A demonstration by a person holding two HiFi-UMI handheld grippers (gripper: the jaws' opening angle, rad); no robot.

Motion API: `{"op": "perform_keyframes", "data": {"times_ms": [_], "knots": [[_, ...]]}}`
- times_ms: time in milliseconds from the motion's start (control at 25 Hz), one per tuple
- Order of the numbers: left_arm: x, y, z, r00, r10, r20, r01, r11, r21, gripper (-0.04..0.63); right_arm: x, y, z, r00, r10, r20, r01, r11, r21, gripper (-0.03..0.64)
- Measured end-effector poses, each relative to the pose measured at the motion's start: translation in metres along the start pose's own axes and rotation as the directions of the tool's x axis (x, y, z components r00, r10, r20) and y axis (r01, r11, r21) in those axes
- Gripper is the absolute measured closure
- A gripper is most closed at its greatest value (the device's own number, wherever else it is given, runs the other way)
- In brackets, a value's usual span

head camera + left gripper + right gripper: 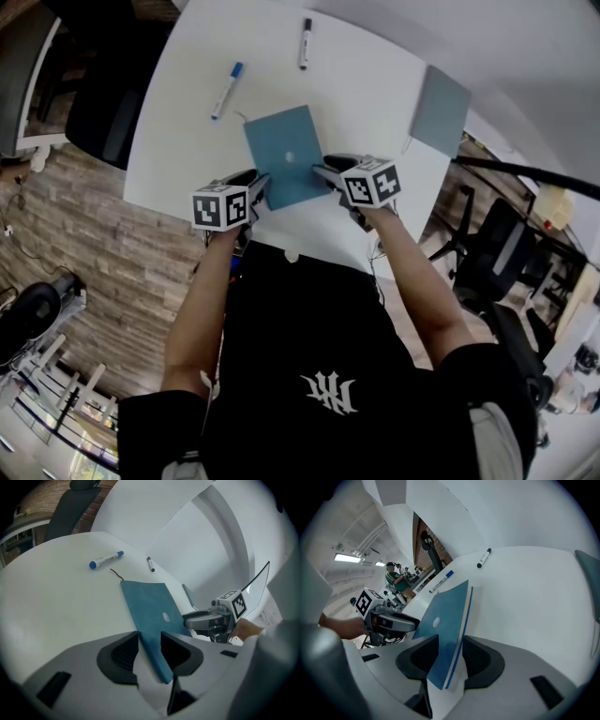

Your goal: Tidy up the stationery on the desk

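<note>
The person wore a black T-shirt (pixel 319 347) with short sleeves and a white emblem (pixel 330 392) on the chest. The left gripper (pixel 259 184) and the right gripper (pixel 321 172) were alike: pale grey moulded shells, with black textured pads (pixel 123 654) lining the jaws (clearest from their own cameras). Each was topped by a white cube (pixel 221 207) printed with black square markers.

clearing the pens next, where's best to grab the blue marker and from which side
Pinch the blue marker across the middle of its white barrel, coming straight down with the jaws square to its slanted length. It lies flat on the white desk, bare surface either side, so both jaws have room.
</note>
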State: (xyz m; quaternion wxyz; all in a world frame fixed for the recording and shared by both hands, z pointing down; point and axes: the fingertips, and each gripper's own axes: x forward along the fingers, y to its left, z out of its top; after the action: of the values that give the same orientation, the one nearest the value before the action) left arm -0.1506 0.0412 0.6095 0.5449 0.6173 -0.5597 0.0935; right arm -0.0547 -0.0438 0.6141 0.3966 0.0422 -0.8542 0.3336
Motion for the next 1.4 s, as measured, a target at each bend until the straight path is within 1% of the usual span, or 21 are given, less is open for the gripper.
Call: {"op": "perform_keyframes", "data": {"times_ms": [160, 200, 240, 280, 360, 520, 640, 880, 1000, 1160, 1280, 1400], "knots": [[0.000, 0.003, 0.001, 1.000, 0.018, -0.005, -0.018, 1.000, 0.004, 0.460, 0.000, 0.000, 0.001, 1.000, -0.010, -0.007, 0.010, 0.999, 0.037, 0.442], [0.000, 0.004, 0.001, 1.000, 0.022, -0.010, -0.022, 1.000, 0.005, 0.471, 0.001, 0.000, 0.001, 1.000, -0.015, -0.007, 0.015, 0.999, 0.043, 0.459], [-0.001, 0.006, 0.001, 1.000, 0.025, -0.016, -0.025, 1.000, 0.005, 0.492, 0.001, -0.001, 0.000, 1.000, -0.020, -0.006, 0.020, 0.999, 0.048, 0.496], [0.000, 0.007, 0.001, 0.999, 0.027, -0.022, -0.027, 1.000, 0.005, 0.503, 0.001, -0.001, -0.001, 1.000, -0.025, -0.004, 0.025, 0.998, 0.051, 0.510], [0.001, 0.007, 0.002, 0.999, 0.023, -0.034, -0.022, 1.000, 0.010, 0.517, 0.000, -0.004, -0.003, 0.999, -0.032, 0.001, 0.032, 0.998, 0.054, 0.516], [0.009, 0.003, 0.010, 0.999, 0.017, -0.049, -0.015, 0.999, 0.032, 0.520, -0.004, -0.012, -0.003, 0.999, -0.043, 0.015, 0.041, 0.997, 0.070, 0.522], [0.020, -0.008, 0.015, 0.998, -0.002, -0.067, 0.005, 0.999, 0.044, 0.522, -0.015, -0.024, -0.004, 0.997, -0.068, 0.029, 0.065, 0.993, 0.094, 0.523], [0.049, -0.035, 0.034, 0.992, -0.048, -0.116, 0.060, 0.993, 0.102, 0.529, -0.040, -0.057, -0.006, 0.990, -0.123, 0.064, 0.111, 0.980, 0.163, 0.526], [0.064, -0.048, 0.049, 0.989, -0.061, -0.136, 0.081, 0.986, 0.143, 0.532, -0.053, -0.073, -0.006, 0.984, -0.152, 0.090, 0.131, 0.971, 0.201, 0.526], [0.088, -0.065, 0.072, 0.983, -0.069, -0.168, 0.103, 0.973, 0.207, 0.532, -0.069, -0.094, -0.003, 0.975, -0.185, 0.127, 0.150, 0.958, 0.246, 0.526], [0.108, -0.077, 0.092, 0.980, -0.074, -0.186, 0.122, 0.958, 0.259, 0.532, -0.080, -0.112, 0.002, 0.964, -0.221, 0.150, 0.174, 0.945, 0.277, 0.527], [0.123, -0.084, 0.109, 0.976, -0.079, -0.200, 0.137, 0.947, 0.290, 0.532, -0.087, -0.126, 0.011, 0.953, -0.253, 0.166, 0.194, 0.932, 0.305, 0.526]]}}
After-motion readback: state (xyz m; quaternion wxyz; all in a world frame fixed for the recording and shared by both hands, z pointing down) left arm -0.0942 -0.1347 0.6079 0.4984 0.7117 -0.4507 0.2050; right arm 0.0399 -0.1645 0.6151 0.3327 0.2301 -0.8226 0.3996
